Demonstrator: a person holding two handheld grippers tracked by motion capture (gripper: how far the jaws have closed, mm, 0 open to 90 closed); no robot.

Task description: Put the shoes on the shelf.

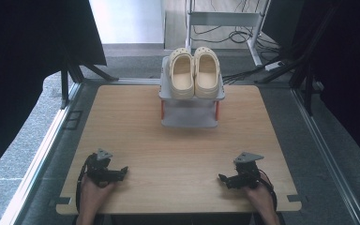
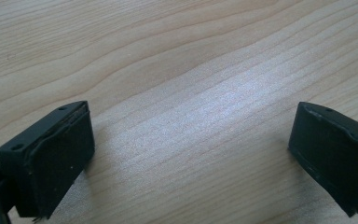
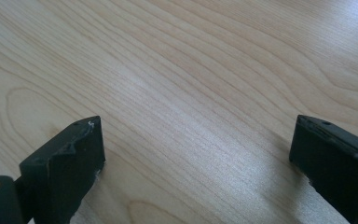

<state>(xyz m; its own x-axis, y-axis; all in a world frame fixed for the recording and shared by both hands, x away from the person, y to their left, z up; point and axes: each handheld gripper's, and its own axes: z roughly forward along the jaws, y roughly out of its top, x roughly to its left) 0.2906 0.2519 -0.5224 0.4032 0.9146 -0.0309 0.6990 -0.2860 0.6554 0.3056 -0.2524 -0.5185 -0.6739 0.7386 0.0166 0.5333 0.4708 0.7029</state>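
A pair of cream clogs point(image 1: 194, 72) rests side by side on the top shelf of a small grey two-level rack point(image 1: 189, 117) at the far middle of the wooden table point(image 1: 178, 150). My left gripper point(image 1: 122, 172) lies near the front left of the table, held by a hand, pointing right. My right gripper point(image 1: 223, 178) lies near the front right, pointing left. In the left gripper view the gripper point(image 2: 191, 140) stands open over bare wood. In the right gripper view the gripper point(image 3: 198, 149) is also open, with nothing between its fingers.
The rack's lower shelf point(image 1: 189, 123) holds nothing. Dark curtains point(image 1: 23, 56) hang left and right of the table. A metal frame point(image 1: 225, 18) and cables point(image 1: 243, 37) stand on the floor behind it.
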